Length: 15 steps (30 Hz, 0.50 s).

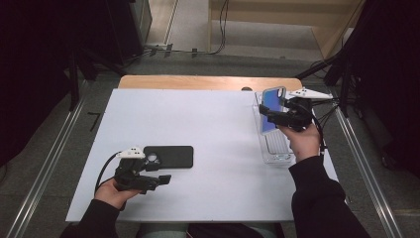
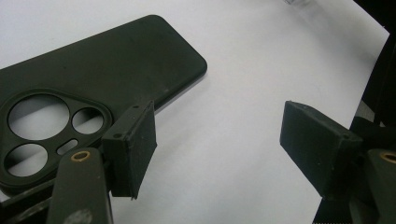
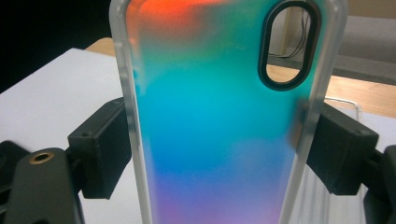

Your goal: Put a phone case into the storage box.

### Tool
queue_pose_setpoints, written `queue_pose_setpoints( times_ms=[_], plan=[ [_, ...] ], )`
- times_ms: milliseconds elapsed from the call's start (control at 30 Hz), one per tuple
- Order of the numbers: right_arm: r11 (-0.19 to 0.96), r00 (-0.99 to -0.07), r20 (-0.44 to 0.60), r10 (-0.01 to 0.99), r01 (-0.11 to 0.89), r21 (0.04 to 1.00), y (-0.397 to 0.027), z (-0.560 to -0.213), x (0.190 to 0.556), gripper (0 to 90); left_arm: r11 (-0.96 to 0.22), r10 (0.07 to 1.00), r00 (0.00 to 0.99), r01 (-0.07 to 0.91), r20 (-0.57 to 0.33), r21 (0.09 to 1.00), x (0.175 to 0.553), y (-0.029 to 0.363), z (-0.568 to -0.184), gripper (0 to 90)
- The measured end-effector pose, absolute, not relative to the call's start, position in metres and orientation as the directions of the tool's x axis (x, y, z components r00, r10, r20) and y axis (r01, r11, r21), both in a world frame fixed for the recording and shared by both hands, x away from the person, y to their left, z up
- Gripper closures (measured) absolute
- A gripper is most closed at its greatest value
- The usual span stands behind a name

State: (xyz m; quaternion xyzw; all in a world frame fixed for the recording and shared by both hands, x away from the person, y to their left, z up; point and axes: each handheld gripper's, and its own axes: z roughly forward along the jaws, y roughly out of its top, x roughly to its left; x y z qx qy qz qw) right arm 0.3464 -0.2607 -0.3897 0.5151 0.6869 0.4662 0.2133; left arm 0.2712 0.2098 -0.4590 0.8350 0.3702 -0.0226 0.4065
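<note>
Iridescent phone case (image 3: 219,121) is clamped by its edges in your right hand-held gripper (image 1: 286,117), lifted above the clear bin (image 1: 274,154). Black case (image 1: 168,156) already on tabletop (image 1: 218,148); left hand-held gripper (image 1: 157,180) released beside it. Left: set this one down.

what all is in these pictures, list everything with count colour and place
iridescent phone case: one, clear-rimmed, blue-green shading to orange and purple, upright between the right gripper's pads above the bin
black phone case: one, flat on the sheet at front left, camera cut-outs toward the left gripper
clear bin: one, transparent, right side of the sheet
white sheet: one, covers most of the table
wooden table: one, tan, far edge showing
left gripper: one, black, open, empty, beside the black case
right gripper: one, black, shut on the iridescent case
hands and sleeves: two, dark sleeves, bottom edge
</note>
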Motion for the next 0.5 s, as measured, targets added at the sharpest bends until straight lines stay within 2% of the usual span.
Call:
queue_pose_setpoints(
  times_ms=[500],
  plan=[
    [0.011, -0.268, 0.15, 0.952, 0.516, 0.856, -0.27, -0.386, 0.381, 15.2, -0.39, 0.601, 0.725, 0.634, -0.337, 0.668, 0.27, 0.21, -0.459, 27.4]
  ],
)
